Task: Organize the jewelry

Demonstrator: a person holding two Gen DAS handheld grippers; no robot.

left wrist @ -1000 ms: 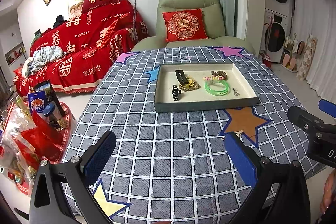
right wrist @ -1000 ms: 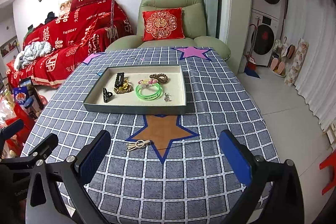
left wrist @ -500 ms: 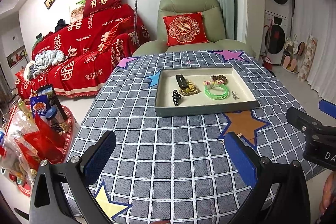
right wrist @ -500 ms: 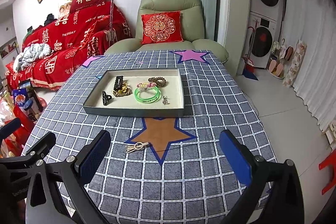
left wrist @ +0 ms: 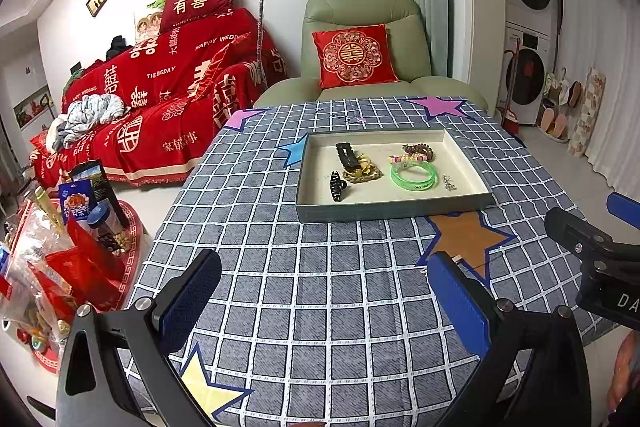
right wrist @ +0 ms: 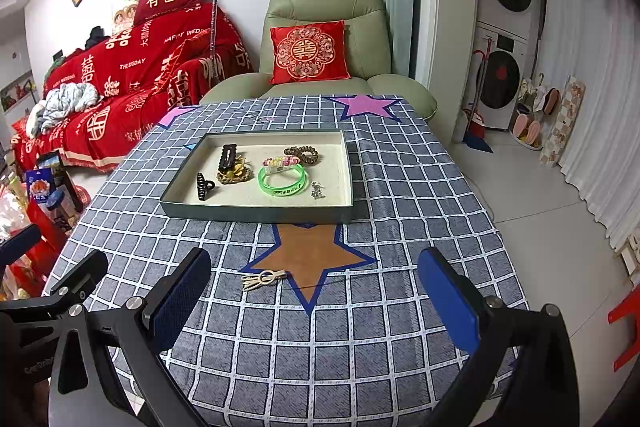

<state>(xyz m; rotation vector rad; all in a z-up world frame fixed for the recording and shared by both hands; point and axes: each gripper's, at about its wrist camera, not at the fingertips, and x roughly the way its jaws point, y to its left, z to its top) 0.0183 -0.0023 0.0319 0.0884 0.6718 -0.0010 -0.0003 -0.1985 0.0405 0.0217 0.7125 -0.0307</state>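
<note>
Right wrist view: right gripper (right wrist: 312,299) spread wide, empty, low centre of frame. Cream hair clip (right wrist: 263,279) lies on the tablecloth (right wrist: 400,187) just above-left of gripper centre, at the brown star's (right wrist: 308,247) lower-left edge, well short of the tray (right wrist: 256,213) at mid-frame. Tray already holds green bangle (right wrist: 283,181), black claw clip (right wrist: 206,185) and others. Left gripper (left wrist: 320,299) also spread, empty. Likely next: grab the clip. It's flat and thin, so come in low, fingers straddling its short axis, close gently and avoid pinching cloth. Drop it in the tray's bare right side.
</note>
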